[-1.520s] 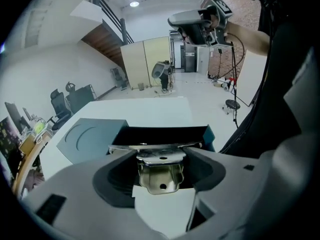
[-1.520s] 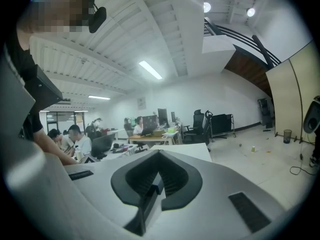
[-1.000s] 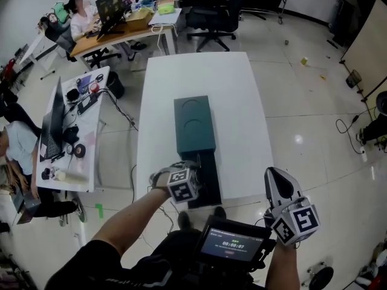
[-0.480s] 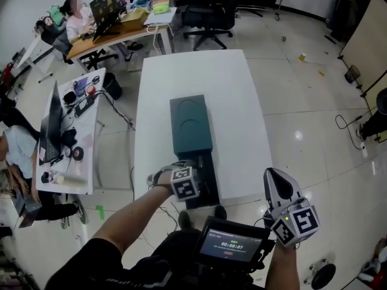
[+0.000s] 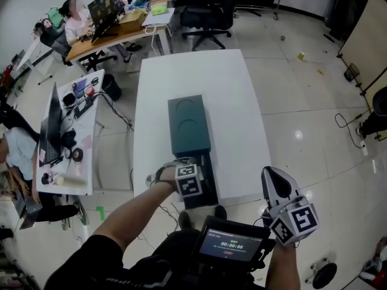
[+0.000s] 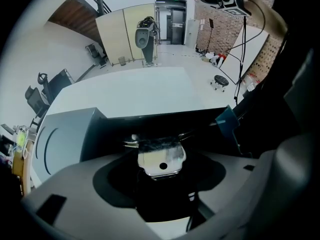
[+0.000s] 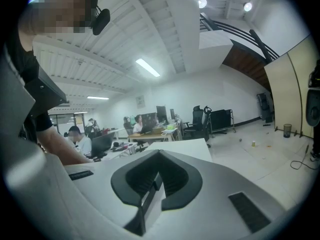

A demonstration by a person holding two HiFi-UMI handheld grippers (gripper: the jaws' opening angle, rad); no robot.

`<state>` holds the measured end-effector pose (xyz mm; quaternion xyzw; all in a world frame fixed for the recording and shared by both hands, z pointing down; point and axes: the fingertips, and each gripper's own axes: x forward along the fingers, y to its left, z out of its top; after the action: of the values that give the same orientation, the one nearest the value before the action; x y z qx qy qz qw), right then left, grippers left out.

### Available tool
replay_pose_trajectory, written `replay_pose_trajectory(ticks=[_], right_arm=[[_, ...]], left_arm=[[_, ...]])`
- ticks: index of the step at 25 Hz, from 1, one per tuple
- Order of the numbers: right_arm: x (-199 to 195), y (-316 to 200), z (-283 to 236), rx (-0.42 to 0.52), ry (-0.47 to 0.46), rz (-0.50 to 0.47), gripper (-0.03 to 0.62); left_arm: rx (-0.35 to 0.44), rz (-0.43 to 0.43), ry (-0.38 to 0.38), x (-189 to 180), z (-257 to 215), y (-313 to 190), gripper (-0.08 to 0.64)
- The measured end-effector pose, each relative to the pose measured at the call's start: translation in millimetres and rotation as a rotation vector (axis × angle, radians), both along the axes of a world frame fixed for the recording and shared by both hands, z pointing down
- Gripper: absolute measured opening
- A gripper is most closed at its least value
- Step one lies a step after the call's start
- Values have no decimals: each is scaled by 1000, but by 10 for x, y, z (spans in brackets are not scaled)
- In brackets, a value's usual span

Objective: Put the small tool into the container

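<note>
A dark green container (image 5: 188, 125) lies lengthwise on the white table (image 5: 236, 101), and its near end shows a black open part (image 5: 207, 189). My left gripper (image 5: 183, 167) is over that black end. In the left gripper view a small shiny metal tool (image 6: 161, 160) with a round hole sits between the wide-apart jaws of the left gripper (image 6: 160, 151), against the black inside; the green body (image 6: 65, 139) is to the left. I cannot tell whether the pads touch the tool. My right gripper (image 5: 277, 183) is raised off the table's near right corner, shut and empty (image 7: 157, 176).
To the left stands a desk (image 5: 72, 132) with monitors and cables, with people seated beside it. Office chairs (image 5: 208, 11) and another desk are beyond the table's far end. Bare floor with cables lies to the right. A small screen (image 5: 233, 243) hangs at my chest.
The left gripper has stayed over the container's near end, shifting only slightly. The right gripper has not moved. The view itself drifted a little.
</note>
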<state>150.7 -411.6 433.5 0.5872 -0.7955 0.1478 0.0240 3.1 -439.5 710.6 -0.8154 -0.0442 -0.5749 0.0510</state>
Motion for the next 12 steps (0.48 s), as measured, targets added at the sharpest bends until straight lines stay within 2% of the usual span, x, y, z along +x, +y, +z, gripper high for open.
replay_pose_trajectory(ticks=[12], right_arm=[[-47,30,-21,1,-9,-20,-5]], left_arm=[[-24,-7,-35,31,-32,43,327]])
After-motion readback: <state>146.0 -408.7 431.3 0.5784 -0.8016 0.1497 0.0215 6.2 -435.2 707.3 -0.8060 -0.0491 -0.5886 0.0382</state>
